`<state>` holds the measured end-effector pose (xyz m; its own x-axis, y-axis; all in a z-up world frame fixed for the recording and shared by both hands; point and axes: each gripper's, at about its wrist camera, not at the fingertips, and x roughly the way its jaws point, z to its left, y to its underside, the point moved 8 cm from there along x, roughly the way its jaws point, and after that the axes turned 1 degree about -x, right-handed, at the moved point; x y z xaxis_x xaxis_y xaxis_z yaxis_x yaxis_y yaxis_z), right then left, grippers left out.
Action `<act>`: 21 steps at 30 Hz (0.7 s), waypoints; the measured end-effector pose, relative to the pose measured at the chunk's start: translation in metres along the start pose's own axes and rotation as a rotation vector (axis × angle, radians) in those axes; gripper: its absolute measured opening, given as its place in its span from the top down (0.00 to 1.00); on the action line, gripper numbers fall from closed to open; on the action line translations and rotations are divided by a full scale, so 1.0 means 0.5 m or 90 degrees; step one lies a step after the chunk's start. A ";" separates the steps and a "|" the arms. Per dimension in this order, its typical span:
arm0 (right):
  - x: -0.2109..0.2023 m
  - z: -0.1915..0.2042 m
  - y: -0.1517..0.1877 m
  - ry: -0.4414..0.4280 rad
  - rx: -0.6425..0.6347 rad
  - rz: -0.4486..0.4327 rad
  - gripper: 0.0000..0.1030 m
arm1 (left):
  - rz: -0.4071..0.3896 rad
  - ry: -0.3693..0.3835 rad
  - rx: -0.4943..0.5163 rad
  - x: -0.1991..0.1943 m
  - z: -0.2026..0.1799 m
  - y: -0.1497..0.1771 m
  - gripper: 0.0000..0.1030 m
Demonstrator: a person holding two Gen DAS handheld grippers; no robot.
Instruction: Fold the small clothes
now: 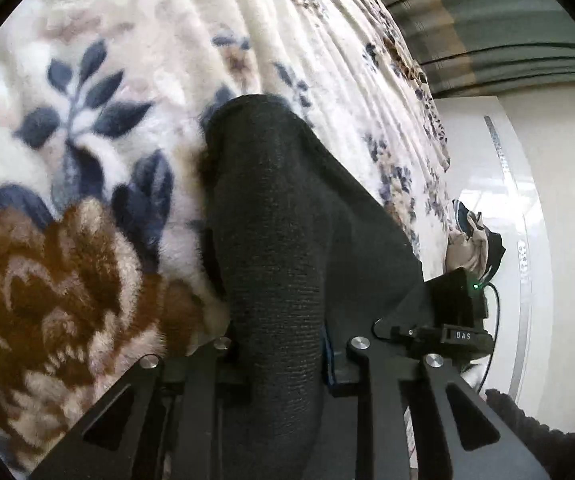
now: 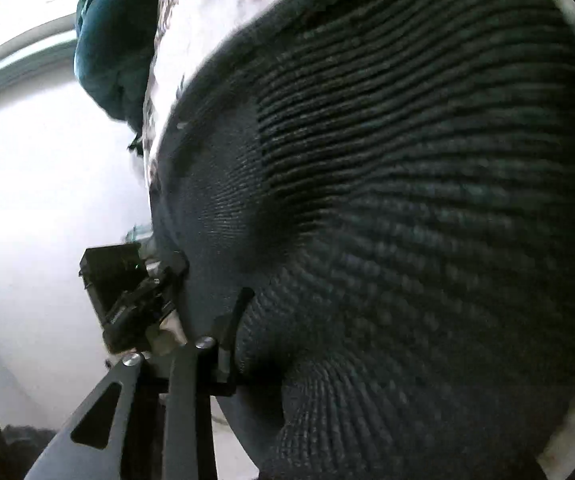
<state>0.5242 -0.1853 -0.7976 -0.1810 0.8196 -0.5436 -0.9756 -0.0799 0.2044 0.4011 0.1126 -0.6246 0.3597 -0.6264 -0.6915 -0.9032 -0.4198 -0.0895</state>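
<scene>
Over the floral blanket (image 1: pixel 87 128), both grippers' jaws clamp the dark knit garment (image 1: pixel 271 216).

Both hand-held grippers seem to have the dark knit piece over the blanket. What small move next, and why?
Probably lower both together onto the floral blanket. The dark knit garment hangs pinched in the left hand-held gripper and drapes across the right hand-held gripper, so it needs laying flat before any fold.
</scene>
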 end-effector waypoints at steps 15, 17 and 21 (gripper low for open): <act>-0.135 0.232 -0.236 0.006 -0.006 -0.151 0.77 | 0.014 0.019 0.108 -0.040 -0.168 -0.398 0.82; -0.150 0.250 -0.311 0.006 -0.008 -0.167 0.77 | 0.010 0.012 0.122 -0.017 -0.174 -0.474 0.82; -0.173 0.263 -0.474 0.020 -0.009 -0.201 0.77 | 0.013 -0.012 0.163 0.049 -0.186 -0.629 0.78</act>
<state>0.7875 -0.1627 -0.6918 0.1270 0.7876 -0.6030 -0.9859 0.1669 0.0104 0.7157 0.1683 -0.5469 0.3379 -0.6197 -0.7084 -0.9412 -0.2250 -0.2521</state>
